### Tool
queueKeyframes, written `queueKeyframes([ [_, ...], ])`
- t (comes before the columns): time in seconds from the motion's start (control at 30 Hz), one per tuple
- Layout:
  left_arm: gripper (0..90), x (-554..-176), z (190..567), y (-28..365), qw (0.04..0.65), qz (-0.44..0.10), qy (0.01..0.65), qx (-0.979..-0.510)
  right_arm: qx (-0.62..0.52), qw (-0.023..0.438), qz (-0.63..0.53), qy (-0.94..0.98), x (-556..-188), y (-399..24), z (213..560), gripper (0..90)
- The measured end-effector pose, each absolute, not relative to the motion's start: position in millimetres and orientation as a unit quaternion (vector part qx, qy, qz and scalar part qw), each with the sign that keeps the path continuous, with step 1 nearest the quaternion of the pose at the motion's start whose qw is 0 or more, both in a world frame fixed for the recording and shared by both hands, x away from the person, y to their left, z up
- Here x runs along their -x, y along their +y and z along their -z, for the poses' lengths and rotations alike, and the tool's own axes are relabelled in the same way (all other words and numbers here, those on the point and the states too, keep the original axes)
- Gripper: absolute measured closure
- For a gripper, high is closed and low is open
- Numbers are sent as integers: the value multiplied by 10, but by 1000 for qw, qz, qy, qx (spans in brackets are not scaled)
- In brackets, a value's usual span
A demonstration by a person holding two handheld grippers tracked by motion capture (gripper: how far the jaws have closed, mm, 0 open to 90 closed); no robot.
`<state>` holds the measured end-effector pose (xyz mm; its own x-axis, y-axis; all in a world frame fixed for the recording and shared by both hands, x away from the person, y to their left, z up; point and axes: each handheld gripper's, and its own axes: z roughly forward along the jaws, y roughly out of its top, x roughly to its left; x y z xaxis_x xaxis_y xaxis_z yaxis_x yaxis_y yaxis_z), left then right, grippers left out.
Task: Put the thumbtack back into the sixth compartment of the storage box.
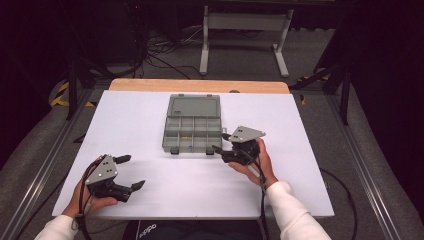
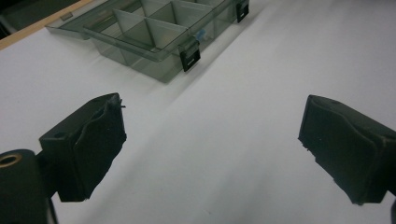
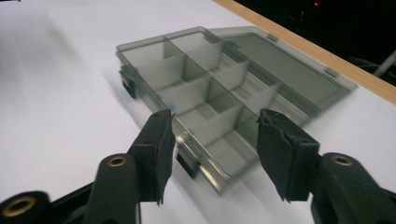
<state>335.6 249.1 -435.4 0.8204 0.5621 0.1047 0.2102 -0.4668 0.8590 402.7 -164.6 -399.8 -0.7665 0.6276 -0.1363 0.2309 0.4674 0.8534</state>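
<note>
A grey see-through compartment box (image 1: 192, 127) lies on the white table (image 1: 150, 115) with its lid folded back flat. Dividers split it into several compartments, and two black latches hang on its near wall. My left gripper (image 1: 134, 171) is held at the front left, well away from the box (image 2: 154, 32). Its jaws stand wide open over bare table (image 2: 212, 140). My right gripper (image 1: 220, 142) sits just off the box's near right corner, open. In the right gripper view the box (image 3: 210, 102) lies just beyond the gripper (image 3: 215, 140), and neither pad touches it.
A wooden strip (image 1: 200, 86) runs along the table's far edge. Beyond it stand a white metal frame (image 1: 245, 22) and loose cables on the floor. A small blue item (image 2: 201, 33) shows in one near compartment. Bare white surface lies between the two grippers.
</note>
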Motion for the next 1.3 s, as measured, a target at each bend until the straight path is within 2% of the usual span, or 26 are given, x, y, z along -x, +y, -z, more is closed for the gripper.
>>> queueKeyframes([
  [0.17, 78, -3528, 4310, 2451, 461, -197, 242, -831, -293, 237, -446, 812, -4094, -1886, 4036, 364],
  [0.23, 73, -3604, 4302, 2452, 462, -197, 247, -829, -310, 246, -445, 804, -4128, -1958, 4051, 259],
  [0.37, 62, -3738, 4287, 2449, 463, -205, 261, -822, -336, 257, -438, 793, -4177, -2061, 4087, 155],
  [0.57, 71, -3892, 4263, 2472, 453, -222, 277, -818, -350, 270, -435, 785, -4218, -2131, 4105, 108],
  [0.73, 98, -4039, 4261, 2481, 448, -236, 286, -814, -363, 280, -426, 780, -4299, -2166, 4138, 142],
  [0.83, 123, -4161, 4253, 2477, 444, -237, 294, -813, -372, 278, -425, 777, -4398, -2191, 4152, 227],
  [0.87, 138, -4202, 4249, 2475, 443, -238, 294, -813, -375, 278, -422, 777, -4429, -2196, 4155, 280],
  [0.93, 230, -4304, 4247, 2461, 436, -236, 293, -818, -381, 272, -419, 778, -4511, -2204, 4162, 359],
  [1.0, 273, -4389, 4245, 2449, 430, -234, 298, -819, -388, 267, -411, 780, -4601, -2205, 4160, 414],
  [1.07, 331, -4490, 4241, 2439, 430, -230, 306, -818, -392, 260, -416, 778, -4665, -2212, 4154, 513],
  [1.13, 387, -4577, 4231, 2432, 431, -228, 310, -816, -395, 258, -418, 776, -4702, -2212, 4146, 541],
  [1.17, 387, -4648, 4229, 2420, 435, -222, 316, -813, -393, 250, -423, 777, -4766, -2206, 4128, 620],
  [1.2, 437, -4648, 4229, 2420, 435, -222, 316, -813, -393, 250, -423, 777, -4766, -2206, 4128, 620],
  [1.23, 437, -4726, 4234, 2400, 428, -220, 322, -815, -381, 245, -419, 787, -4821, -2189, 4110, 745],
  [1.3, 543, -4855, 4235, 2365, 418, -220, 324, -820, -366, 250, -398, 803, -4920, -2121, 4077, 847],
])
